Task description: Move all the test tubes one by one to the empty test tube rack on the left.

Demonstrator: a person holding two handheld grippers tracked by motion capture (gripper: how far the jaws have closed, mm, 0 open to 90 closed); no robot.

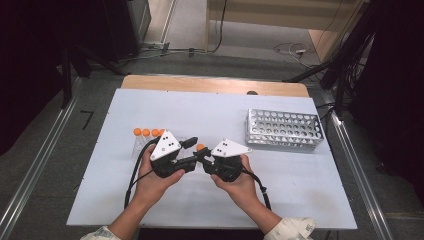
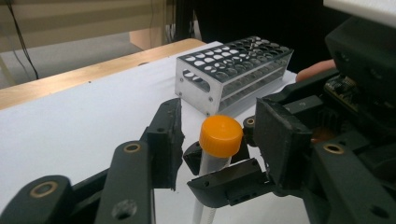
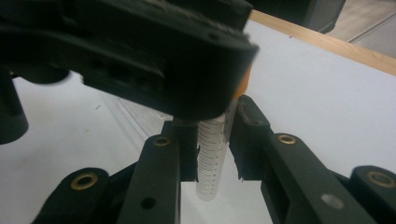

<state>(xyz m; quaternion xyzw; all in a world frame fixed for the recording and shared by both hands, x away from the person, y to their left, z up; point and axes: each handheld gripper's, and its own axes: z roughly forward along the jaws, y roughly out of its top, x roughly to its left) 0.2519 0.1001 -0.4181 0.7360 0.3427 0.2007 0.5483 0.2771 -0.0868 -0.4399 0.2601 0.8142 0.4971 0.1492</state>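
Gripping a clear graduated tube (image 3: 211, 154) by its body, the right tool (image 3: 212, 144) has both jaws pressed against the tube's sides, holding it upright above the white counter (image 1: 280, 170) near the middle of its near half. The tube's orange cap (image 2: 220, 135) stands up between the two spread jaws of the left tool (image 2: 219, 135), which sit apart on either side of the cap without touching it. In the high view both tools meet nose to nose, the left hand (image 1: 155, 177) and right hand (image 1: 240, 180) wrapped around their black bodies, the cap showing as an orange dot between them.

Toward the left edge of the counter, just behind the left tool, a row of other orange-capped tubes (image 1: 146, 134) lies on the white surface. A perforated metal rack (image 1: 284, 130) stands near the right edge, toward the far side, well apart from the held tube. A wooden strip (image 1: 215, 84) runs along the counter's far edge.
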